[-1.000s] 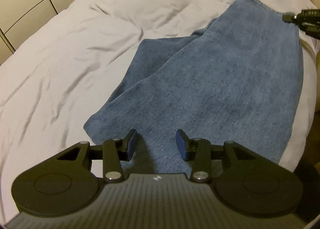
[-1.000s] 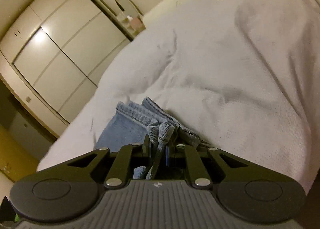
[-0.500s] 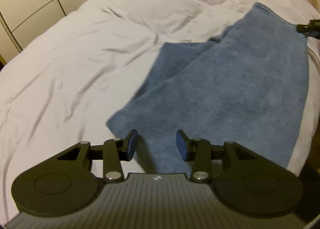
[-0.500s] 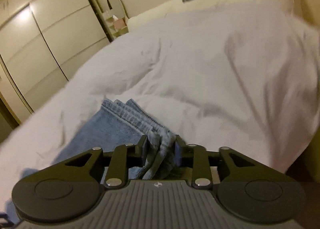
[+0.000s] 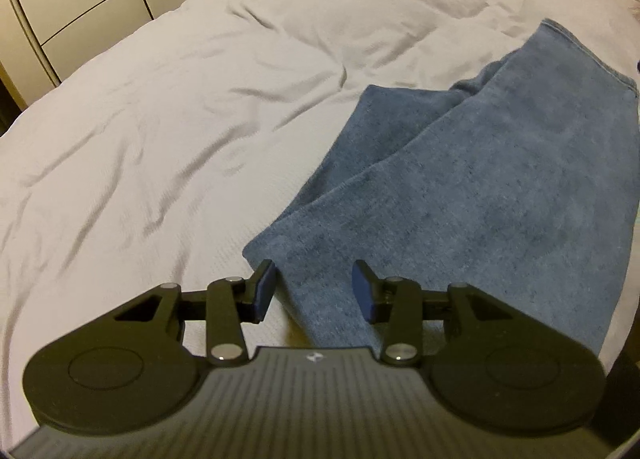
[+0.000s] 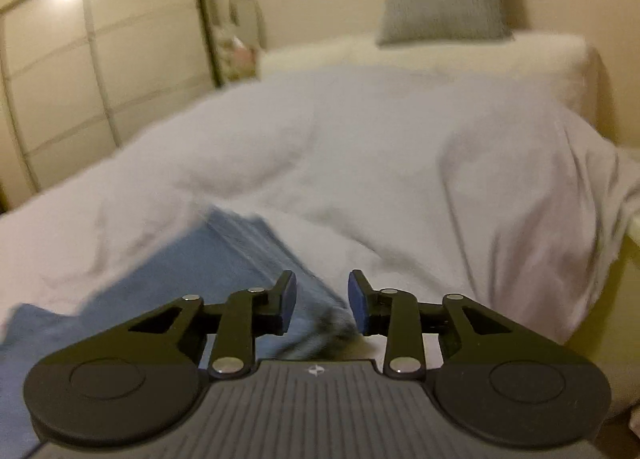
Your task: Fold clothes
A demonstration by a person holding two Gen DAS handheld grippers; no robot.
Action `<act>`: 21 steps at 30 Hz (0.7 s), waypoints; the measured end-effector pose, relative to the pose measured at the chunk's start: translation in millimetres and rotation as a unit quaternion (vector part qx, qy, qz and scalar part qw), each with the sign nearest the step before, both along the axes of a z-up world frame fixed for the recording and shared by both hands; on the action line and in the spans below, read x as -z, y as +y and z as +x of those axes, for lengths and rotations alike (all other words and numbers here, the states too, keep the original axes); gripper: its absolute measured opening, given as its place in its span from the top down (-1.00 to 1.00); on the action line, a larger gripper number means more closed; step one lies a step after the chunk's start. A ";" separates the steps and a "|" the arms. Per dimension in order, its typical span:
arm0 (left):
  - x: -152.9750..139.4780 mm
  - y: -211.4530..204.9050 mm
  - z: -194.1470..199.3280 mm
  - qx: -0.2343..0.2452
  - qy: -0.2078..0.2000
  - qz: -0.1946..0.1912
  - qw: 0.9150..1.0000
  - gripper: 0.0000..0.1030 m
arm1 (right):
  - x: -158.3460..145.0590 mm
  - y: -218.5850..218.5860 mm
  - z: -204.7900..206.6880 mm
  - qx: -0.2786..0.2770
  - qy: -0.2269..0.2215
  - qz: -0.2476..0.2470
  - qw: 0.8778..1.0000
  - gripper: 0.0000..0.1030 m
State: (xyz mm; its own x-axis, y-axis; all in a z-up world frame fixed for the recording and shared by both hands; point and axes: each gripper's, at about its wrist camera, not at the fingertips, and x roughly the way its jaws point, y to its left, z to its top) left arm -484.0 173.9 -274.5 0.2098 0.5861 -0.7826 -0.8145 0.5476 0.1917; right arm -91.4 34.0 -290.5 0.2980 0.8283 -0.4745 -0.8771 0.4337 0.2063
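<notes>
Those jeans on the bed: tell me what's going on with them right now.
A person with a gripper in each hand is folding blue jeans laid across a white duvet. The right gripper is at the hem end; its jaws are opening, and the denim lies between the pads without being pinched. The left gripper hangs open above the near corner of the jeans, holding nothing.
</notes>
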 end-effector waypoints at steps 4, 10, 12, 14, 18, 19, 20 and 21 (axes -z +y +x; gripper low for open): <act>-0.8 -7.7 -4.4 0.000 -0.008 -0.001 1.000 0.27 | 7.0 -6.5 -43.3 -0.072 0.003 -0.007 0.997 0.33; 6.3 -22.6 -11.8 0.003 -0.013 -0.006 1.000 0.27 | 47.6 -4.4 -94.6 -0.115 -0.001 -0.092 0.989 0.21; 2.2 -30.8 -22.8 0.000 -0.030 -0.009 0.999 0.27 | 39.5 -12.1 -103.4 -0.118 0.019 -0.082 0.989 0.22; -1.1 -41.8 -33.8 -0.002 -0.046 -0.013 0.999 0.28 | 27.7 -28.1 -119.5 -0.139 0.033 -0.059 0.988 0.22; 1.9 -72.0 -56.0 0.002 -0.056 -0.032 0.998 0.31 | 25.2 -60.4 -184.5 -0.231 -0.009 -0.050 0.972 0.22; 3.9 -79.3 -62.8 0.000 -0.058 -0.039 0.998 0.31 | 28.0 -66.6 -204.4 -0.260 -0.031 -0.052 0.964 0.23; 5.7 -85.0 -69.2 -0.002 -0.060 -0.046 0.997 0.31 | 30.3 -73.2 -224.8 -0.286 -0.062 -0.051 0.955 0.21; 7.1 -89.7 -75.1 -0.005 -0.064 -0.052 0.997 0.31 | 32.2 -80.1 -245.5 -0.310 -0.101 -0.048 0.944 0.14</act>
